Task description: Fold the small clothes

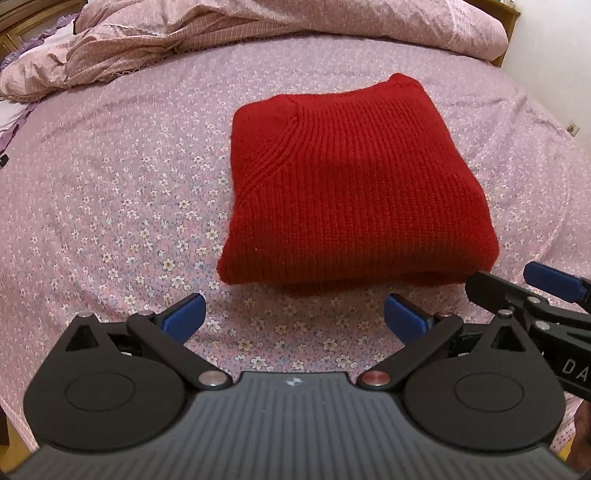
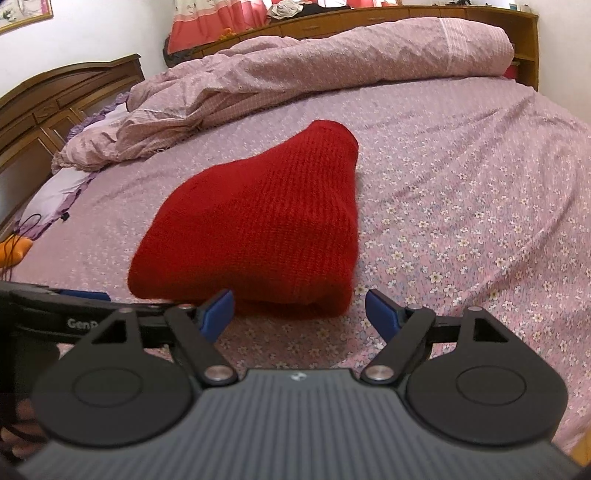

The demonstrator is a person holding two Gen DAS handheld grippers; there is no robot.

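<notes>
A red knit sweater (image 1: 347, 184) lies folded into a compact rectangle on the floral bed sheet (image 1: 110, 206). It also shows in the right wrist view (image 2: 255, 225). My left gripper (image 1: 294, 317) is open and empty, just short of the sweater's near edge. My right gripper (image 2: 300, 312) is open and empty, close to the sweater's near right corner. The right gripper shows at the right edge of the left wrist view (image 1: 524, 291). The left gripper shows at the left edge of the right wrist view (image 2: 55, 299).
A crumpled pink duvet (image 2: 295, 74) lies along the far side of the bed. A wooden headboard (image 2: 48, 107) stands at the left, with a lilac pillow (image 2: 55, 192) and an orange object (image 2: 14, 251) near it. A wooden shelf (image 2: 406, 18) runs behind the bed.
</notes>
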